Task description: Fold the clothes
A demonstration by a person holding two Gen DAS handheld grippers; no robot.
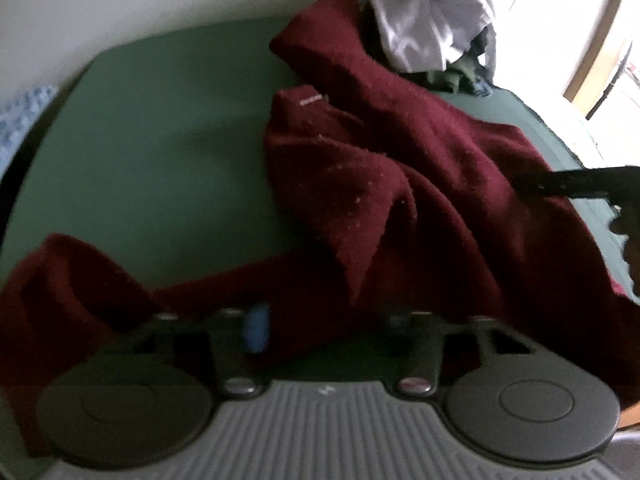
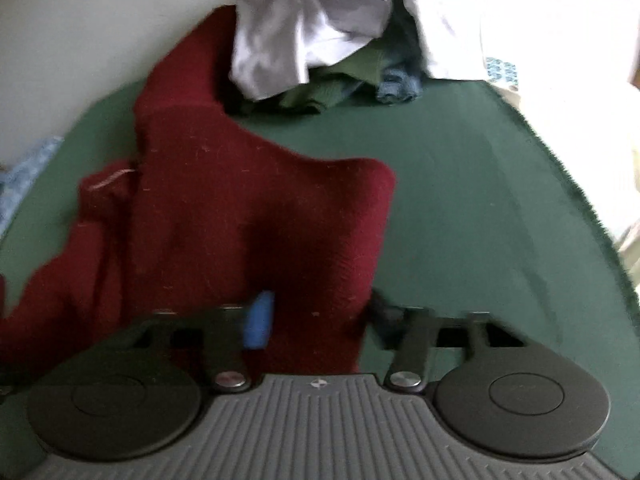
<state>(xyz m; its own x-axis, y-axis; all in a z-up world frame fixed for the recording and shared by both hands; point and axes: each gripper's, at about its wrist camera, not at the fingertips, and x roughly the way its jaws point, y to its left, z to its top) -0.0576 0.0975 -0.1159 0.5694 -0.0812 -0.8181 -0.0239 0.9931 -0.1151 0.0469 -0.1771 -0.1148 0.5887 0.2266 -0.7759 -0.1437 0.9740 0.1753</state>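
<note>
A dark red fleecy garment (image 1: 400,168) lies crumpled across the green cloth-covered surface (image 1: 160,140), one long part trailing to the near left. My left gripper (image 1: 328,324) is open, its blue-padded finger (image 1: 256,328) and dark finger standing wide apart over the garment's near edge. In the right wrist view the same red garment (image 2: 240,208) spreads in front of my right gripper (image 2: 320,320). That gripper is open too, with red fabric lying between its fingers. A dark finger (image 1: 560,184) of the right gripper reaches over the garment from the right edge.
A pile of other clothes sits at the far end: a white garment (image 2: 304,40) on top of green (image 2: 340,84) and blue (image 2: 396,88) pieces. Bare green surface (image 2: 480,200) lies to the right. A light blue patterned cloth (image 2: 24,172) is at far left; a pale wall stands behind.
</note>
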